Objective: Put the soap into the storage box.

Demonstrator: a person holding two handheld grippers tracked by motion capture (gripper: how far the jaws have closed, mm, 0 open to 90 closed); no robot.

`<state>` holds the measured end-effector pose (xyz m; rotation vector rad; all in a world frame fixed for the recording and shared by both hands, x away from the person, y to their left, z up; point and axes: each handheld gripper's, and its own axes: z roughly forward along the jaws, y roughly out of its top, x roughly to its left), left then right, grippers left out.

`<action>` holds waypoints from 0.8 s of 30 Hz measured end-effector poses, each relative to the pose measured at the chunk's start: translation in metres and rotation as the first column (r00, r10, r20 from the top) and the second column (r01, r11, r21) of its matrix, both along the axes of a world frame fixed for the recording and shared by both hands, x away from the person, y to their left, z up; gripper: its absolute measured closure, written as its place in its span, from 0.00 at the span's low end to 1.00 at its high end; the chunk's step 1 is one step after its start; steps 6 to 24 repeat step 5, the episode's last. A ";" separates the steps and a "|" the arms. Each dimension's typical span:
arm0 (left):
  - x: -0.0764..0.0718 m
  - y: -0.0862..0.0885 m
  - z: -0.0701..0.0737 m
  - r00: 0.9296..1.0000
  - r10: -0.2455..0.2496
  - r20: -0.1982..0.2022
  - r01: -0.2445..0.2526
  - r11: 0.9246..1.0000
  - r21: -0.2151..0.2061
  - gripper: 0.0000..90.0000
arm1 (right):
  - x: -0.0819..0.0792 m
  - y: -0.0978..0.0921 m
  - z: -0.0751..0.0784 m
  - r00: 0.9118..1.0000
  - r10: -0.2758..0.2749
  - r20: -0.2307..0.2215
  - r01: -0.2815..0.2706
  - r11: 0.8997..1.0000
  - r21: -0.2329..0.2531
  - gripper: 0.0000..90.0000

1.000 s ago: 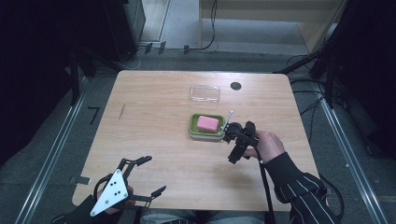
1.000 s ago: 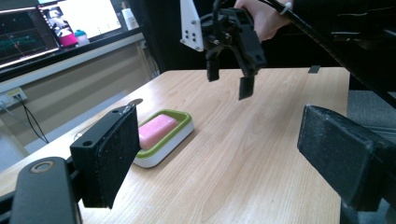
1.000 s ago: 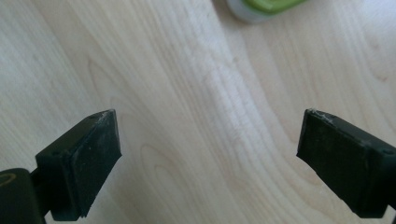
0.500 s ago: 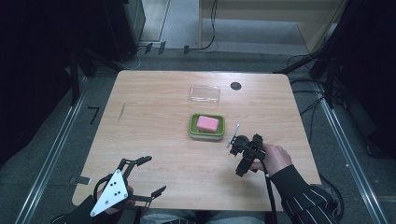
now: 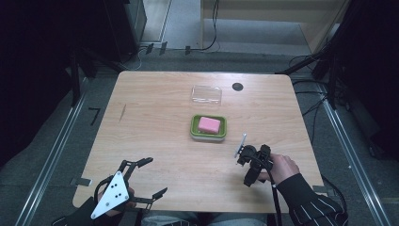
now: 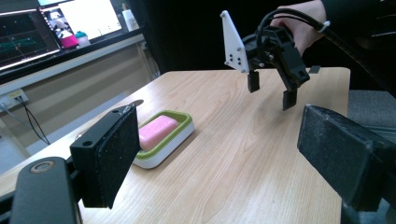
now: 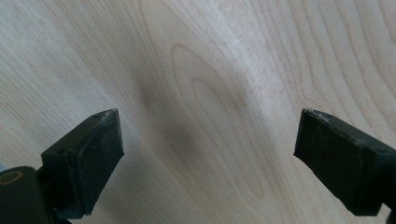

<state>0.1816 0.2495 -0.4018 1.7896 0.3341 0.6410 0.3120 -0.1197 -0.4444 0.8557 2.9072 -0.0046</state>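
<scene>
A wooden table point(image 5: 155, 122) stands in a dark room. Near its middle sits a green soap dish point(image 5: 208, 127) with a white base. A pink soap bar point(image 5: 209, 125) lies flat inside the dish. Just behind the dish, toward the far edge, lies a clear plastic lid point(image 5: 206, 94), apart from the dish. A small dark round spot point(image 5: 237, 86) shows on the table just beside the lid.

The left claw point(image 5: 149, 176) is at the near left edge of the table, held by the person's left hand point(image 5: 109, 207). Its 2 jaws are wide apart and hold nothing. In the left claw's own view, the soap dish point(image 6: 163, 135) is beyond its left jaw, with the soap bar point(image 6: 158, 129) in it.

The right claw point(image 5: 245, 169) is at the near right part of the table, in the person's right hand point(image 5: 281, 168). It is near the dish but does not touch it. It tips down toward the wood. In the left claw's view the right claw point(image 6: 271, 91) hangs above the table with its 2 jaws apart. In its own view the jaws are wide apart, with bare wood point(image 7: 210, 93) between them.

2 lit screens point(image 6: 56, 23) glow far behind the table.
</scene>
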 end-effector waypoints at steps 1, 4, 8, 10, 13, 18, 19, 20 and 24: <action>0.000 0.000 0.000 1.000 0.000 0.001 0.000 1.000 -0.001 0.15 | -0.001 -0.001 -0.001 1.000 0.001 0.000 -0.001 1.000 0.001 0.09; 0.001 0.000 0.000 1.000 0.001 0.000 -0.001 1.000 0.003 0.15 | -0.005 -0.002 -0.003 1.000 0.003 -0.007 -0.003 1.000 -0.006 0.09; 0.001 -0.001 0.000 1.000 0.001 0.000 -0.001 1.000 0.003 0.15 | -0.006 -0.003 -0.004 1.000 0.002 -0.009 -0.002 1.000 -0.005 0.09; 0.001 -0.001 0.000 1.000 0.001 0.000 -0.001 1.000 0.003 0.15 | -0.006 -0.003 -0.004 1.000 0.002 -0.009 -0.002 1.000 -0.005 0.09; 0.001 -0.001 0.000 1.000 0.001 0.000 -0.001 1.000 0.003 0.15 | -0.006 -0.003 -0.004 1.000 0.002 -0.009 -0.002 1.000 -0.005 0.09; 0.001 -0.001 0.000 1.000 0.001 0.000 -0.001 1.000 0.003 0.15 | -0.006 -0.003 -0.004 1.000 0.002 -0.009 -0.002 1.000 -0.005 0.09; 0.001 -0.001 0.000 1.000 0.001 0.000 -0.001 1.000 0.003 0.15 | -0.006 -0.003 -0.004 1.000 0.002 -0.009 -0.002 1.000 -0.005 0.09; 0.001 -0.001 0.000 1.000 0.001 0.000 -0.001 1.000 0.003 0.15 | -0.006 -0.003 -0.004 1.000 0.002 -0.009 -0.002 1.000 -0.005 0.09; 0.001 -0.001 0.000 1.000 0.001 0.000 -0.001 1.000 0.003 0.15 | -0.006 -0.003 -0.004 1.000 0.002 -0.009 -0.002 1.000 -0.005 0.09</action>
